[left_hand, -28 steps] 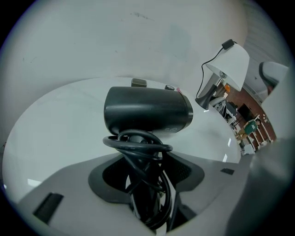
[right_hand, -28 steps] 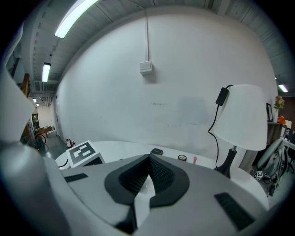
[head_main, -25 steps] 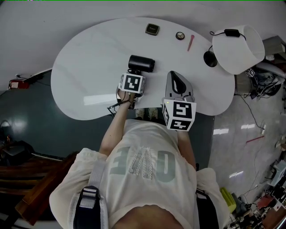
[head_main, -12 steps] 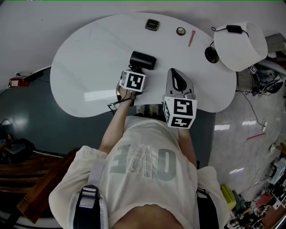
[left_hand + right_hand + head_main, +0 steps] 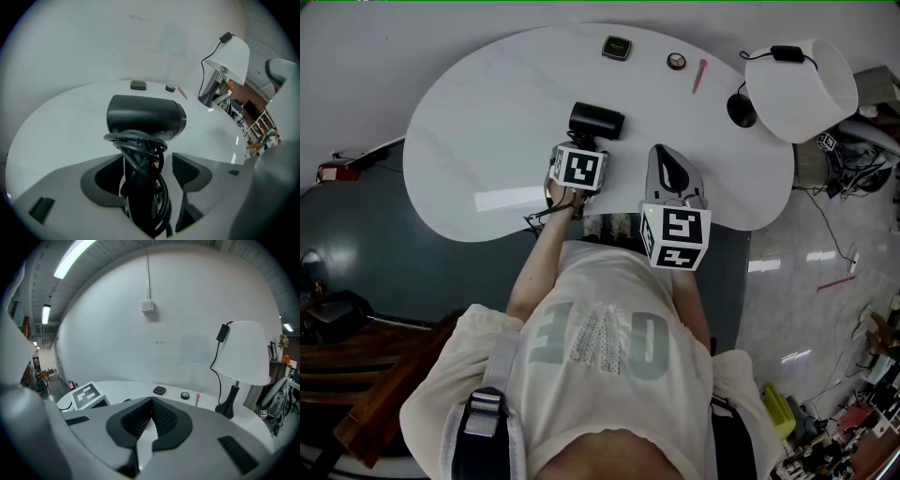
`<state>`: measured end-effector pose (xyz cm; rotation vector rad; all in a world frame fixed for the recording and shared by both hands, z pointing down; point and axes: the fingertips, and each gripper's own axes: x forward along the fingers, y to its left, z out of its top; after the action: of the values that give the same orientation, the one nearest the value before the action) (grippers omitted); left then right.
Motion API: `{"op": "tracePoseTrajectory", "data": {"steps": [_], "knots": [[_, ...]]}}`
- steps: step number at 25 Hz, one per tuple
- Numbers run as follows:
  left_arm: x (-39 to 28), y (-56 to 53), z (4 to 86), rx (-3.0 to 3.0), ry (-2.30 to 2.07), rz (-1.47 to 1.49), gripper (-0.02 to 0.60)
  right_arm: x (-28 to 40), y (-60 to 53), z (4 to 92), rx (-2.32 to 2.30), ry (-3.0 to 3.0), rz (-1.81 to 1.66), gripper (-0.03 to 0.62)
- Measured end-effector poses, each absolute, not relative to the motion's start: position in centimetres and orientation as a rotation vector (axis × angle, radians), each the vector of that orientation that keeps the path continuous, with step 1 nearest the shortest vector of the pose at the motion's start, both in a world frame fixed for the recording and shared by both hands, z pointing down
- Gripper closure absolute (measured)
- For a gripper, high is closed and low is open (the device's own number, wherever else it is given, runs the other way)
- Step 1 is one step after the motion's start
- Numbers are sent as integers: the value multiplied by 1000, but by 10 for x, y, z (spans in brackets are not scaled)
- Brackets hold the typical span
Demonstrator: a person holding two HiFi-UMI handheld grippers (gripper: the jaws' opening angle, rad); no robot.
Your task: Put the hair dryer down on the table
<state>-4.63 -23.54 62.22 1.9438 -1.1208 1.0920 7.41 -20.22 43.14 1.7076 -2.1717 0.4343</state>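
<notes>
Jaws on my left gripper (image 5: 146, 166) just spread off the hair dryer (image 5: 145, 117) on the table (image 5: 478, 141); my right gripper (image 5: 151, 411) is squeezed closed.

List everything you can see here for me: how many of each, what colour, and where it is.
table: one, white, rounded, under everything else
hair dryer: one, black, cord wound round its handle, at the table's near side
lamp: one, white shade on a black base, at the table's right end
square case: one, dark, at the far edge
round item: one, small, dark-rimmed, at the far edge, right of the square case
stick: one, pink, between the round item and the lamp
left gripper: one, grey with black pads; its jaws have just been opening, with the hair dryer's handle between them
right gripper: one, grey with black pads; jaws together and empty, over the table's near edge
</notes>
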Motion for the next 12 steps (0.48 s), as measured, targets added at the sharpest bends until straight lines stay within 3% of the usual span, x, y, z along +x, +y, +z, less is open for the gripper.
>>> {"op": "tracePoseTrajectory", "data": {"steps": [12], "knots": [[-46,-250,572,2014,-1213,916,273,62,-203,429,1670,-2219,427,589]]}}
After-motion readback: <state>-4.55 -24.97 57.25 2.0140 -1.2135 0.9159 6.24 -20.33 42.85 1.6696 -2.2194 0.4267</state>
